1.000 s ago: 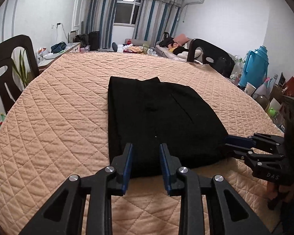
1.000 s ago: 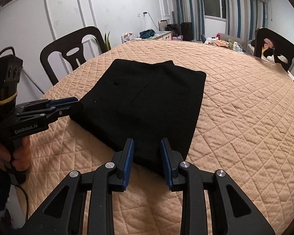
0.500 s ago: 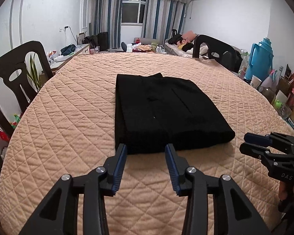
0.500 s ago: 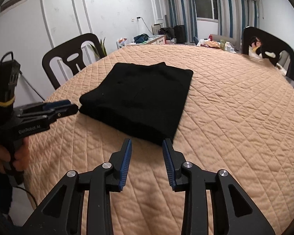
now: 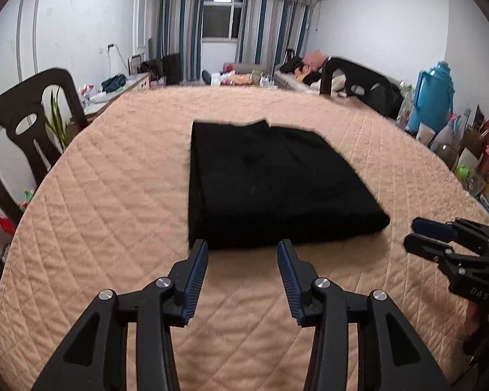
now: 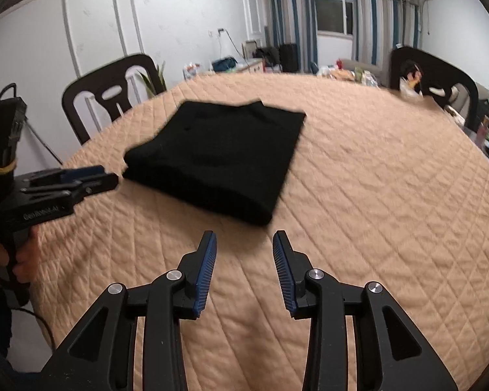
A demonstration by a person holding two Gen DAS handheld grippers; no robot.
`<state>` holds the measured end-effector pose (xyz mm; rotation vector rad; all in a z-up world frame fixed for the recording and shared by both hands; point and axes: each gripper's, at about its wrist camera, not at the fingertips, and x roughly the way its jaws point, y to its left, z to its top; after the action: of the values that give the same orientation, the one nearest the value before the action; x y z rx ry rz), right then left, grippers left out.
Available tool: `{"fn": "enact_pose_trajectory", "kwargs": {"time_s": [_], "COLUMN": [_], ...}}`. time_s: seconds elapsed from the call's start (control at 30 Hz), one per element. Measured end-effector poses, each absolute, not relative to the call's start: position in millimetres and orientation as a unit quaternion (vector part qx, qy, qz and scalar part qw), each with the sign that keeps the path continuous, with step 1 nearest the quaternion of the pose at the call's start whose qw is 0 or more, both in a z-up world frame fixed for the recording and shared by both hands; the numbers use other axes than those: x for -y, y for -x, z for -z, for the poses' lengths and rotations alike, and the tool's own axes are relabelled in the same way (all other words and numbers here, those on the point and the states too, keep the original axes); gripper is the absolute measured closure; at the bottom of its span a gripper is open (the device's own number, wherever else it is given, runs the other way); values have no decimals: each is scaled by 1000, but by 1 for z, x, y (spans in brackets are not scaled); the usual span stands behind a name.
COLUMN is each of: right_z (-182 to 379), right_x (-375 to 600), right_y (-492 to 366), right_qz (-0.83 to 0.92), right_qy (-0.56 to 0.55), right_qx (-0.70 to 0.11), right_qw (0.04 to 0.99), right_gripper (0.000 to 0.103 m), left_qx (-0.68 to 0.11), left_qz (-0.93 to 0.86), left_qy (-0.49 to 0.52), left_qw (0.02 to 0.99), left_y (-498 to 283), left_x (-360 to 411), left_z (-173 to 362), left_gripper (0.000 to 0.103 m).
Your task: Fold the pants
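Both grippers have drawn back from the folded black pants since a second ago, when their blue-padded fingers sat over the garment's near edge; the jaws have also spread wider. Now the left gripper hovers level above the peach quilted table cover, its tips just short of the near edge of the pants, jaws wide apart and holding nothing. From the right wrist view, the right gripper is likewise spread wide and empty, poised over bare quilt near the closest corner of the pants but not touching it. The pants lie flat as a neat rectangular stack in the middle of the round table, clear of both tools. Seen side-on from the opposite camera, each gripper points in toward the garment from its own side: the right gripper at the right edge, the left gripper just beside the left corner. A dark plastic chair stands behind the table.
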<state>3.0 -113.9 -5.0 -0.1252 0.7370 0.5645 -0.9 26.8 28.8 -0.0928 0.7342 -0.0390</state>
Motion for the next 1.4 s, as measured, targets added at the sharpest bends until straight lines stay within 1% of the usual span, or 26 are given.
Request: {"fn": "enact_pose_trajectory", "kwargs": {"time_s": [0.07,0.1,0.13,0.17,0.2,0.27,0.33,0.63,0.77,0.9,1.07,1.17,1.33,1.4], "right_z": [0,-2,-2,-1,2,12,16,16,10,12,16,19,29,32], "right_x": [109,105,103,99,96,89,88,87,95,105,113,118,120,119], "right_y": [-9,-13,-17,-22,-25,-33,-34,-33,-23,-11,3,4,-5,-8], "right_qz": [-281,-283,-284,-285,-282,-273,-273,-265,-255,-256,-252,-244,-234,-228], "right_qy": [55,49,46,43,46,62,65,77,74,72,93,100,98,100], "right_qx": [-338,-334,-333,-330,-334,-356,-365,-369,-364,-375,-382,-386,-406,-415], "right_qw": [896,898,898,899,898,892,888,887,893,888,884,884,878,875], "right_gripper": [66,66,66,68,72,76,76,76,75,75,75,71,69,67], "left_qx": [-345,-334,-328,-333,-344,-359,-351,-362,-372,-384,-396,-401,-416,-416], "left_qz": [25,30,32,32,29,22,23,15,11,3,-3,-4,-13,-13], "left_qy": [46,46,44,41,39,35,21,4,20,20,14,13,9,8], "left_qw": [937,941,943,942,938,932,936,932,928,923,918,916,909,909], "left_y": [-5,-9,-12,-18,-24,-30,-26,-27,-17,-8,6,11,6,5], "left_x": [-24,-23,-22,-21,-21,-20,-18,-12,-16,-16,-16,-16,-17,-17], "left_z": [-34,-36,-36,-34,-29,-19,-17,-18,-21,-16,-10,-6,5,5], "left_gripper": [57,60,65,69,70,72,73,72,72,72,65,62,61,59]}}
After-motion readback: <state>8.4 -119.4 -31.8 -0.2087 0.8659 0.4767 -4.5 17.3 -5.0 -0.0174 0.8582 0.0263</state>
